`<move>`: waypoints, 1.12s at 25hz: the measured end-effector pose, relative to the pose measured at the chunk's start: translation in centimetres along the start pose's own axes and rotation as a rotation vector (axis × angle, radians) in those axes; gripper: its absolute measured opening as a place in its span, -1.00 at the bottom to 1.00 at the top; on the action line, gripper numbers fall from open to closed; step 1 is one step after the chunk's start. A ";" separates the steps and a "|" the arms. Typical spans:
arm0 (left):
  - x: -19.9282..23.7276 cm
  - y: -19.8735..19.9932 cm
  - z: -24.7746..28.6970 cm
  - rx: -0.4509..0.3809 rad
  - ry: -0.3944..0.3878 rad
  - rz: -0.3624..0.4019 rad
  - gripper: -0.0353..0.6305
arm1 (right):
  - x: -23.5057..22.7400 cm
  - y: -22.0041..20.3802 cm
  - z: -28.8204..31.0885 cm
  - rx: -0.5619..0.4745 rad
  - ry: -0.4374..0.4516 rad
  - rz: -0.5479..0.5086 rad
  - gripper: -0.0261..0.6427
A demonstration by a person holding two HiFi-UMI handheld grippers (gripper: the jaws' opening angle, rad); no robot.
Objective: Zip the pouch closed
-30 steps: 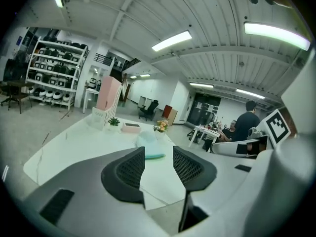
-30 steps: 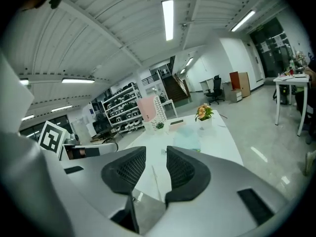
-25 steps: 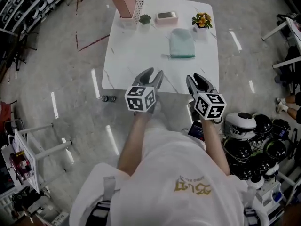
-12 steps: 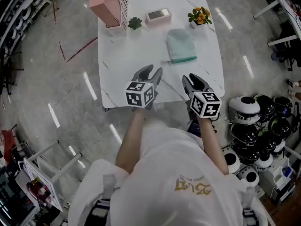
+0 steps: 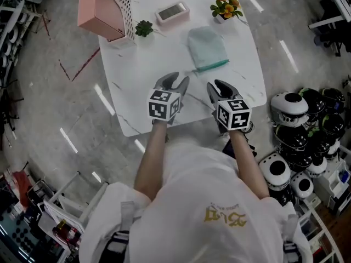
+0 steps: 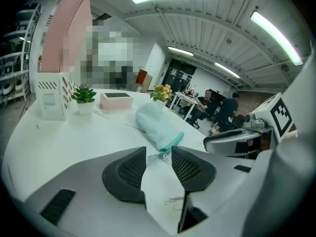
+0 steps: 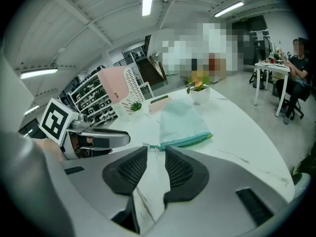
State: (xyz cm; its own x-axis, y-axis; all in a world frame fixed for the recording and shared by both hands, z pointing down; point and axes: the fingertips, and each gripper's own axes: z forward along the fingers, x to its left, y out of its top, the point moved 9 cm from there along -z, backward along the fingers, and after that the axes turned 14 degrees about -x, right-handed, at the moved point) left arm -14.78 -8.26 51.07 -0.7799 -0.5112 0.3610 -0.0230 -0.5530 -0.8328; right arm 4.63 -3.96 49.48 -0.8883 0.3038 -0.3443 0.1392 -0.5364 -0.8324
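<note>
A pale mint pouch [image 5: 207,47] lies flat on the white table [image 5: 142,86], its teal zipper edge [image 5: 213,66] facing me. Both grippers hover over the table's near part, short of the pouch and apart from it. My left gripper [image 5: 175,82] is open with nothing between its jaws; in the left gripper view [image 6: 159,154] the pouch [image 6: 154,121] and its zipper pull [image 6: 163,153] lie beyond the tips. My right gripper [image 5: 218,86] has its jaws closing on nothing; in the right gripper view [image 7: 156,154] the pouch [image 7: 181,122] lies ahead.
At the table's far side stand a pink file holder [image 5: 101,10], a small green plant [image 5: 143,28], a pink box [image 5: 172,12] and a flower pot [image 5: 226,7]. Several helmets [image 5: 299,114] sit on the floor to the right of the table.
Both grippers have come forward and down, from the table's near edge to over its surface and closer to the pouch. The right jaws have narrowed a little.
</note>
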 end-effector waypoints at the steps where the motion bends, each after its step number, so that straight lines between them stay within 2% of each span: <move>1: 0.2 -0.1 0.4 0.012 -0.008 0.011 -0.35 | 0.0 -0.2 0.4 0.007 -0.001 -0.006 -0.55; 10: 1.0 -1.2 3.2 0.130 -0.086 0.098 -0.35 | 0.2 -1.6 3.9 0.064 0.004 -0.033 -0.54; 21: 1.2 -2.4 5.9 0.188 -0.139 0.188 -0.31 | 0.2 -3.6 7.0 0.127 -0.001 -0.087 -0.55; 28: 1.2 -2.7 6.5 0.202 -0.152 0.257 -0.38 | 0.5 -4.0 8.2 0.148 0.009 -0.139 -0.63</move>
State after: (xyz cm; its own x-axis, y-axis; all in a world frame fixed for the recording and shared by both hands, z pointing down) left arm -11.59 -11.60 56.48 -0.6416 -0.7343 0.2216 0.2975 -0.5045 -0.8105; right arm 0.03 -8.06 56.17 -0.8904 0.3900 -0.2347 -0.0514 -0.5986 -0.7994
